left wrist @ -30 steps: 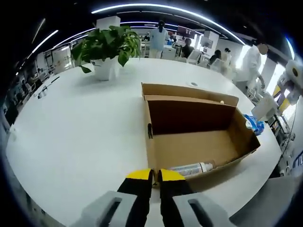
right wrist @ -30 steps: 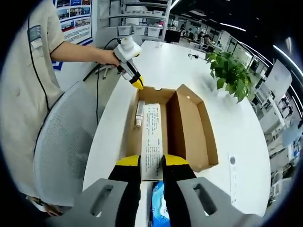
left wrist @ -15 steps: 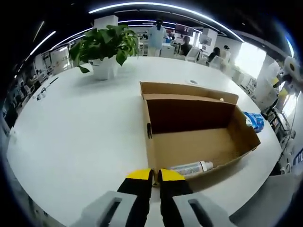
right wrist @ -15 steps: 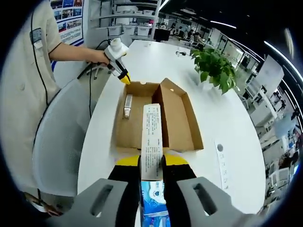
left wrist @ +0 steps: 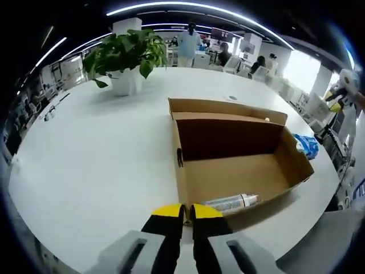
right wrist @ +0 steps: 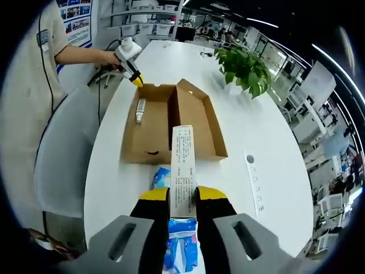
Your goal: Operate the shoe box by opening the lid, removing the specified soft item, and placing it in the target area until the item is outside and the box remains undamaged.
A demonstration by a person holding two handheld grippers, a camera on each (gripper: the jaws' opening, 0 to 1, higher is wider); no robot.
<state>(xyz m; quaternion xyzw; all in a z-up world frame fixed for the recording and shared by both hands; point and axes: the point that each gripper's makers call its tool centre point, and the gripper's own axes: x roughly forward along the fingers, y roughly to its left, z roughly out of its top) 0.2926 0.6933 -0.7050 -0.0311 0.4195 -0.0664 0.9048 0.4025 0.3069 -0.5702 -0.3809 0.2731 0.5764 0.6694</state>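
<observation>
The brown shoe box [left wrist: 228, 154] lies open on the white table, lid flap folded back. A white tube [left wrist: 231, 201] rests along its near wall, also seen as the tube [right wrist: 139, 109] in the box [right wrist: 171, 117]. My left gripper [left wrist: 182, 212] is shut and empty at the box's near corner; a person's hand holds this left gripper [right wrist: 137, 81]. My right gripper [right wrist: 183, 197] is shut on a long white printed carton [right wrist: 183, 165], high above the table and short of the box. A blue soft pack [right wrist: 162, 178] lies on the table under it, beside the box's end wall.
A potted plant [left wrist: 128, 54] stands on the table beyond the box. A white strip [right wrist: 254, 180] lies on the table to the right. A grey chair [right wrist: 57, 154] sits at the table's edge by the person. The right gripper [left wrist: 333, 96] hangs at the far right.
My right gripper has pulled back and up with the white carton, so the box looks smaller and the blue pack shows beneath. The left gripper has stayed at the box's corner.
</observation>
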